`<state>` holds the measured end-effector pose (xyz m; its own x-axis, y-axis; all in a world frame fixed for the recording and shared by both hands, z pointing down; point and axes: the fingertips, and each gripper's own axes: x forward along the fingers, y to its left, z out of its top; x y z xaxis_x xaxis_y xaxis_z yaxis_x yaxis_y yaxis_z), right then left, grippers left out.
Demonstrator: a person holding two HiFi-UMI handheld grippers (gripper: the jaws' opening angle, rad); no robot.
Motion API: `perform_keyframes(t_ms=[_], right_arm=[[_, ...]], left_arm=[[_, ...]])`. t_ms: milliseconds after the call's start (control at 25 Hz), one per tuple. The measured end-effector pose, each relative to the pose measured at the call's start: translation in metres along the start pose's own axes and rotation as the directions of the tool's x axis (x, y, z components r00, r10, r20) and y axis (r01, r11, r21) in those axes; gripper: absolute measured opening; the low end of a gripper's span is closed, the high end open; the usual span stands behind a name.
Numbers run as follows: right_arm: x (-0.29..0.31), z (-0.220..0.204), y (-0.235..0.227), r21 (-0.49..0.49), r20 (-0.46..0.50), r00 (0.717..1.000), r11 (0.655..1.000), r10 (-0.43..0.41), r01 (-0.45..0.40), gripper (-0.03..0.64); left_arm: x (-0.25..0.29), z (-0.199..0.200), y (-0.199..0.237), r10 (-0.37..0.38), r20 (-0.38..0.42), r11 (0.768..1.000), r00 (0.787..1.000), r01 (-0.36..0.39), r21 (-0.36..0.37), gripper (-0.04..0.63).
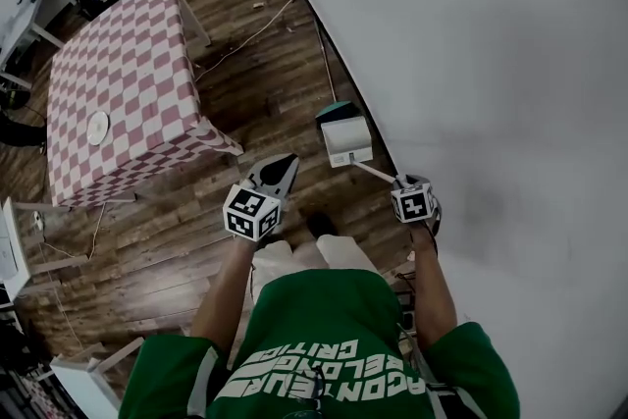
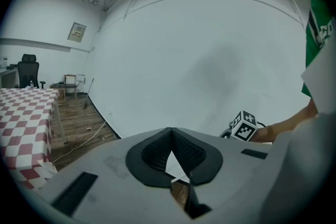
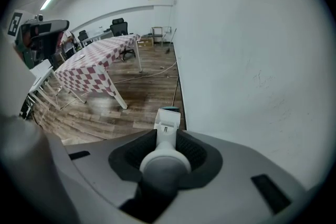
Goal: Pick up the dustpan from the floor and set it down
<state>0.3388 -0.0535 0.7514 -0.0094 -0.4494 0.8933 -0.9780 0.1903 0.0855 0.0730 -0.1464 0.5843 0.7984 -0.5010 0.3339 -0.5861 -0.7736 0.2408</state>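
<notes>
Right gripper [image 3: 166,155] is clamped on the dustpan [image 1: 345,140]'s round handle [image 3: 165,166], pan down at the floor [image 1: 285,113] beside the wall [image 1: 491,64], left gripper [image 2: 169,132] closed and empty, and that handle could twist in the grip, banging the pan into the wall.

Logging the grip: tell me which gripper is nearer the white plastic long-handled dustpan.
Right. The right gripper is shut on the handle of the white plastic dustpan; the left gripper, empty, is apart, left of it in the head view.
</notes>
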Motion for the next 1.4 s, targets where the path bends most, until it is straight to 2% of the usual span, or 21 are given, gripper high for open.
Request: perform_keyframes(t_ms=[280, 440, 760, 1040, 1200, 1320, 1400], right_arm=[[0.019, -0.017, -0.016, -0.019, -0.070, 0.997, 1.000, 0.009, -0.010, 0.117], [0.053, -0.025, -0.022, -0.040, -0.098, 0.995, 0.998, 0.033, -0.037, 0.117], [0.089, -0.030, -0.033, -0.067, -0.200, 0.979, 0.996, 0.049, -0.063, 0.117], [0.112, -0.016, -0.051, -0.097, -0.216, 0.975, 0.993, 0.052, -0.074, 0.117], [0.125, -0.008, -0.047, -0.082, -0.203, 0.973, 0.988, 0.114, -0.133, 0.117], [0.130, -0.006, -0.064, -0.114, -0.236, 0.970, 0.990, 0.058, -0.087, 0.117], [0.136, -0.002, -0.068, -0.121, -0.246, 0.968, 0.989, 0.055, -0.087, 0.115]], left_arm=[[0.014, -0.025, -0.025, -0.039, -0.047, 0.999, 0.998, 0.039, -0.008, 0.003], [0.020, -0.039, -0.028, -0.039, -0.069, 0.999, 0.997, 0.038, -0.015, 0.003], [0.029, -0.053, -0.023, 0.002, -0.091, 0.999, 0.996, -0.006, -0.049, 0.003], [0.041, -0.062, -0.022, 0.045, -0.115, 0.997, 0.992, -0.052, -0.060, 0.003], [0.050, -0.067, -0.027, 0.048, -0.128, 0.996, 0.991, -0.058, -0.075, 0.003], [0.054, -0.073, -0.033, 0.051, -0.137, 0.994, 0.989, -0.064, -0.090, 0.003], [0.055, -0.076, -0.034, 0.056, -0.142, 0.993, 0.988, -0.070, -0.096, 0.003]])
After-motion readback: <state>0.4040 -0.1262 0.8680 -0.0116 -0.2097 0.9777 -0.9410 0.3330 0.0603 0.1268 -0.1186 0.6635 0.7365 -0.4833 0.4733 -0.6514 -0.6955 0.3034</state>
